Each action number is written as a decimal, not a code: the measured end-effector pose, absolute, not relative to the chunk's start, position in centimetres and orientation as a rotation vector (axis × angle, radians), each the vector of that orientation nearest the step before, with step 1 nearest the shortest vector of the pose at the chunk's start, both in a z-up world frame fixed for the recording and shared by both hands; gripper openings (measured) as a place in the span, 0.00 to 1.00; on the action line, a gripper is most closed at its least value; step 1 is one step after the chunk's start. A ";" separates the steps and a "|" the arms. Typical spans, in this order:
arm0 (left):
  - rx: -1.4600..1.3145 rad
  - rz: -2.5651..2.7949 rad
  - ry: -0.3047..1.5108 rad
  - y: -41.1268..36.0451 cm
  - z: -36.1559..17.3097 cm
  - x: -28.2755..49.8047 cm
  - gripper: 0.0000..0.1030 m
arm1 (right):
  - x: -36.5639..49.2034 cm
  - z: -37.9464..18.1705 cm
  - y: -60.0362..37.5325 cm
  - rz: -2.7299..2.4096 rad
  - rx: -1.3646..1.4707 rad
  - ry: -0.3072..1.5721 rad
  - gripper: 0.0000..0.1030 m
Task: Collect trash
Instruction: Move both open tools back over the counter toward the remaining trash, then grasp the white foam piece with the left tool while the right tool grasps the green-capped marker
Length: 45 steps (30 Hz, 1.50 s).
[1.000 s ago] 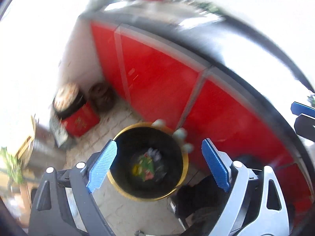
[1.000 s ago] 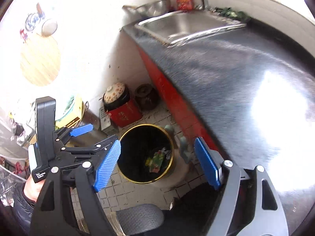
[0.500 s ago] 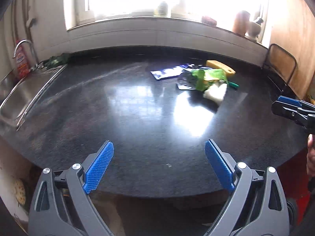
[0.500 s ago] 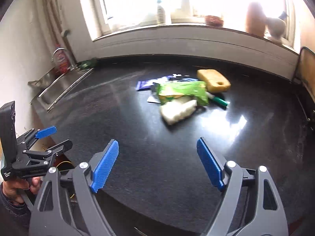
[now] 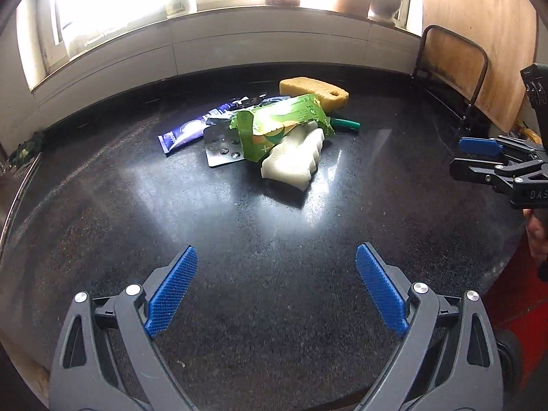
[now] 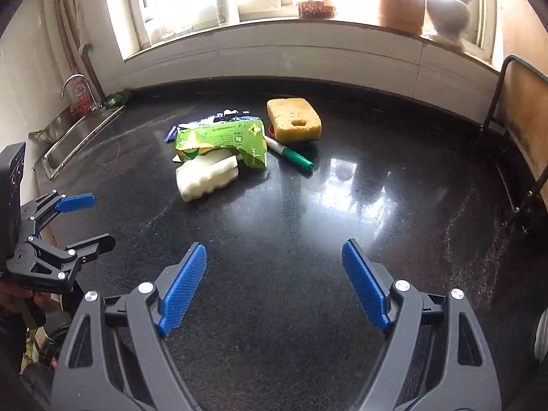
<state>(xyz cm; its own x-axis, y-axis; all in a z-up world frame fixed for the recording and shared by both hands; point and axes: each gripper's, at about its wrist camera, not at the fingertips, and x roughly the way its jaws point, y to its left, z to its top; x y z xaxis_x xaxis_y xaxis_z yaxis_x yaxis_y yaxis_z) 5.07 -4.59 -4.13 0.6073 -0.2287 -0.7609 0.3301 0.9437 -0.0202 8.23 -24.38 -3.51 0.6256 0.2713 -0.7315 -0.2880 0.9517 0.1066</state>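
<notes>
A pile of litter lies on the black counter [image 5: 274, 226]: a green wrapper [image 5: 281, 123] [image 6: 222, 140] over a white foam block [image 5: 294, 161] [image 6: 205, 176], a purple wrapper [image 5: 191, 130], a silver blister pack [image 5: 219, 147], a green marker [image 6: 293, 156] and a yellow sponge [image 5: 313, 90] [image 6: 294, 120]. My left gripper [image 5: 275, 284] is open and empty, well short of the pile. My right gripper [image 6: 274, 281] is open and empty, also short of it. Each gripper shows at the edge of the other's view.
A sink [image 6: 75, 137] with a tap sits at the far left of the counter. A wire rack [image 6: 513, 130] and a wooden board [image 5: 479, 44] stand at the right. Bottles and jars line the window sill [image 6: 308, 24]. Red cabinet fronts [image 5: 513, 304] show below the counter edge.
A second ago both views looked down at the trash bin on the floor. Both grippers have swung up to the counter and moved closer to the pile, still open.
</notes>
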 end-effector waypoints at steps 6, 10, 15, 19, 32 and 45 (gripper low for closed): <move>0.167 -0.367 0.917 -7.4 -6.6 11.2 0.88 | 16.2 -7.9 -25.0 0.350 -0.117 0.974 0.77; 0.183 -0.375 0.927 -8.5 -7.2 14.5 0.88 | 20.0 -9.1 -24.6 0.364 -0.162 0.999 0.77; 0.183 -0.420 0.932 -9.7 -7.8 17.3 0.84 | 24.3 -9.1 -23.1 0.412 -0.199 0.976 0.76; 0.193 -0.402 0.924 -10.1 -8.1 18.1 0.73 | 26.2 -9.0 -21.4 0.457 -0.237 0.951 0.64; 0.179 -0.362 0.938 -8.5 -6.8 12.7 0.27 | 18.8 -8.5 -22.0 0.338 -0.204 0.940 0.14; 0.147 -0.306 0.896 -5.5 -4.8 4.6 0.25 | 4.4 -7.2 -25.5 0.193 0.102 0.867 0.14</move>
